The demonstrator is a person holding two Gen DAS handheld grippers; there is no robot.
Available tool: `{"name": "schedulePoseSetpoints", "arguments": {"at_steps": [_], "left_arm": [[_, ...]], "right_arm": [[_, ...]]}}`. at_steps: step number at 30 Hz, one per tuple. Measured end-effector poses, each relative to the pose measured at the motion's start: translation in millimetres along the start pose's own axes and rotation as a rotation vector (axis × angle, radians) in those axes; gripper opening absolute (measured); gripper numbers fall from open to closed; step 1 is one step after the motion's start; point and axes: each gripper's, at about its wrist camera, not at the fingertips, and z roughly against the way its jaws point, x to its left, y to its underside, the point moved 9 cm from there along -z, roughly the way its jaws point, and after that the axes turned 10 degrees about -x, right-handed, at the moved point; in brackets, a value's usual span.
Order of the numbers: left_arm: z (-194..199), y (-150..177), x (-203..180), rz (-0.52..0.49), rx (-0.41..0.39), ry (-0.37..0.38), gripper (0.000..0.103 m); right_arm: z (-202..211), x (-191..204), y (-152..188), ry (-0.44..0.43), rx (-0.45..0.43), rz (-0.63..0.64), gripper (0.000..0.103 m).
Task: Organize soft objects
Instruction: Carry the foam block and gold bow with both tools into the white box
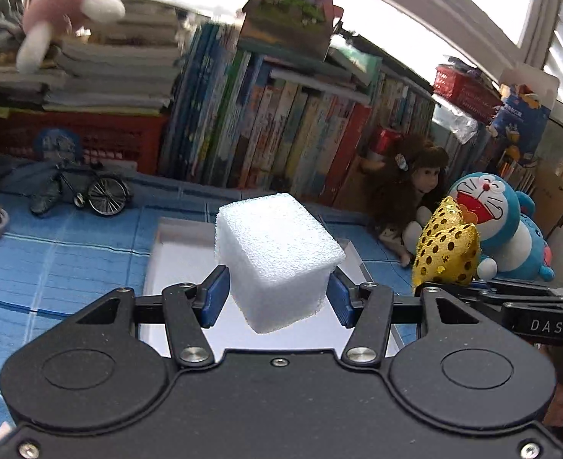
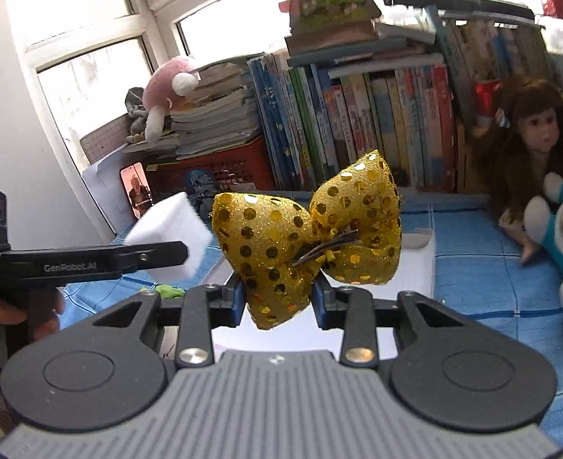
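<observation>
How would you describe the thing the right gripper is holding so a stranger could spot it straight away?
Start at the row of books behind the blue cloth, then come forward to the right gripper. It pinches a puffy gold sequined bow, the only shiny thing beside the plain white foam cube.

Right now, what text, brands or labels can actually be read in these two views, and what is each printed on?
"DAS": white letters on the black body of the right gripper, at the left wrist view's right edge; the word may be cut off.
"GenRobot.AI": on the black side of the left gripper, in the right wrist view.
Spines of the upright books: too small and blurred to read.
Blue toy package: print unreadable.
Phone screen: caption unreadable.
</observation>
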Motion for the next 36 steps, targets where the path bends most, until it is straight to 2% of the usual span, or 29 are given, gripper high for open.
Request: {"name": "schedulePoseSetpoints", "arguments": {"at_steps": [5, 10, 16, 22, 26, 30, 36], "left_arm": [[-35.2, -0.6, 8.0, 0.032, 0.077, 0.010, 0.053], [-66.5, 9.8, 15.8, 0.017, 0.140, 0.003, 0.053], [-96.8, 27.0, 26.3, 0.036, 0.212, -0.017, 0.053], [-123.4, 36.5, 34.5, 0.069, 0.290, -0.028, 0.053], [-135.5, 40.4, 38.9, 0.085, 0.345, -0.027, 0.053], [-144.2, 43.7, 38.3, 0.081, 0.381, -0.021, 0.053], [-153.3, 51.6, 30.6, 0.051, 0.423, -0.020, 0.053]], "right_arm": [[-25.1, -7.8, 0.5, -0.005, 0.055, -0.037, 0.039], [-55.0, -16.4, 8.0, -0.009, 0.129, -0.051, 0.039], [-92.6, -21.5, 28.0, 0.019, 0.266, -0.010, 0.040], [-114.2, -25.9, 52.4, 0.064, 0.384, 0.058, 0.041], [-122.3, -23.0, 67.2, 0.062, 0.461, 0.162, 0.041], [-127.5, -16.4, 74.8, 0.053, 0.501, 0.248, 0.043], [-132.9, -11.6, 81.9, 0.052, 0.538, 0.302, 0.046]]}}
